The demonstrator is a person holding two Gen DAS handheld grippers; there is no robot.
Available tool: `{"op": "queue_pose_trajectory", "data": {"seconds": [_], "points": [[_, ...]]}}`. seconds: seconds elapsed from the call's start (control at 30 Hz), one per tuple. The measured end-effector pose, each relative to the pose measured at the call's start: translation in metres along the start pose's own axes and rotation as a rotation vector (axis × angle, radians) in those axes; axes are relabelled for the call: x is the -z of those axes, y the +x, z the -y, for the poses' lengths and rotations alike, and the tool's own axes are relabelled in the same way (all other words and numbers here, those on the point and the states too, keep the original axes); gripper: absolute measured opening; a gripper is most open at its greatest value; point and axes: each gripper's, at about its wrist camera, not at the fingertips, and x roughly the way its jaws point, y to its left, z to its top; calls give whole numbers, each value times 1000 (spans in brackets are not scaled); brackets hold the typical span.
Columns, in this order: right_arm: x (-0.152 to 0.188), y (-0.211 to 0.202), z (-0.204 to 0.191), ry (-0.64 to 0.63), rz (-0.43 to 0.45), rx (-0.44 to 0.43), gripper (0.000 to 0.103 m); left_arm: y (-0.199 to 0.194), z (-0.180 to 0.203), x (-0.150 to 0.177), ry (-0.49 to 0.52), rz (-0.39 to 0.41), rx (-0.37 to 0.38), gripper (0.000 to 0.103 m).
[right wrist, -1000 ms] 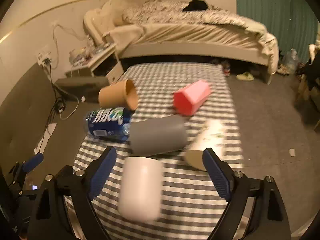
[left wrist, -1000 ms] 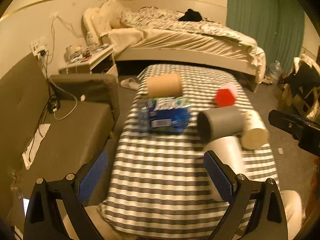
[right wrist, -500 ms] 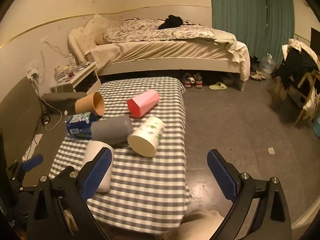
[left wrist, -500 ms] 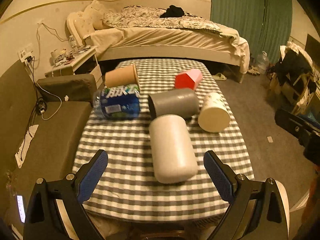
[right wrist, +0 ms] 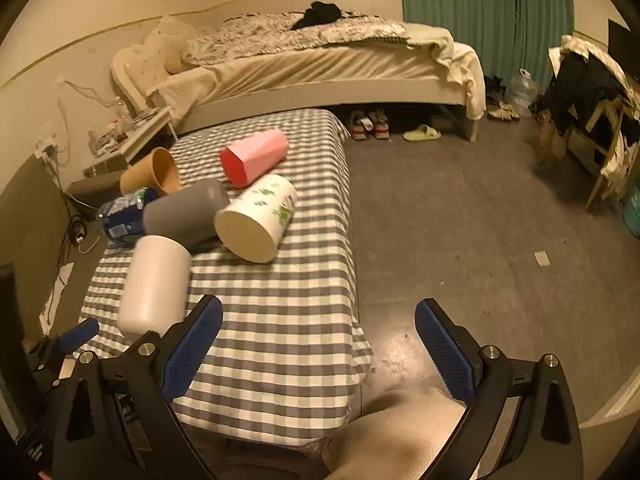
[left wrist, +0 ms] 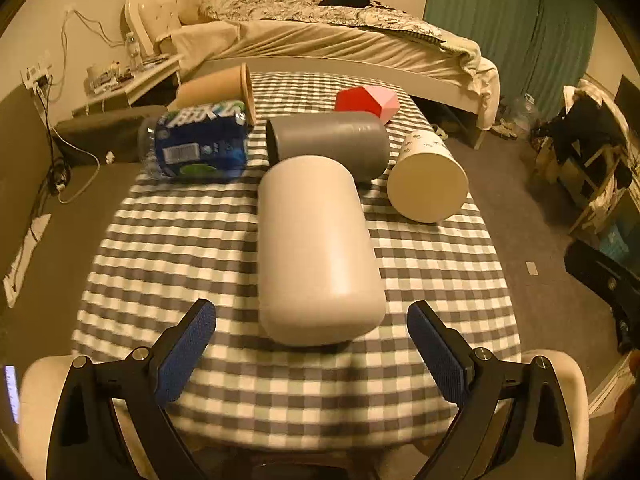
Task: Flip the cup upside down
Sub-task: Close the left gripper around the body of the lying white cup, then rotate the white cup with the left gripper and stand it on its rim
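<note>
**Left-wrist view: white cup lay between spread claws**

Left-wrist camera showed the left gripper (left wrist: 312, 354) released wide, holding nothing, its blue pads either side of the white cup's (left wrist: 316, 248) closed base. That cup lay on its side on the checked tablecloth (left wrist: 168, 248), just ahead of the claw. Beyond it, the grey cup (left wrist: 332, 144) touched its far end; a cream cup (left wrist: 428, 178) lay ahead to the right. The right gripper (right wrist: 318, 346) hung equally open and empty, off the table's edge. I judged a clumsy squeeze could roll the cup into its neighbours.
</note>
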Motion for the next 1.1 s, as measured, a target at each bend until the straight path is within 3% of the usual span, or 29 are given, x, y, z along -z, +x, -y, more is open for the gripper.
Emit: {"op": "queue_pose_trajectory", "data": {"seconds": [0.2, 0.23, 0.3, 0.83, 1.1], "points": [[4, 14, 8, 22, -40, 26, 97, 22, 4, 4, 23, 2, 6, 95], [4, 16, 9, 25, -45, 27, 97, 24, 4, 5, 34, 4, 2, 84], [4, 18, 9, 31, -51, 27, 97, 27, 2, 5, 49, -7, 20, 73], [8, 25, -3, 32, -74, 17, 97, -26, -18, -7, 88, 14, 36, 73], [8, 21, -12, 18, -67, 5, 97, -24, -20, -18, 94, 23, 30, 72]]}}
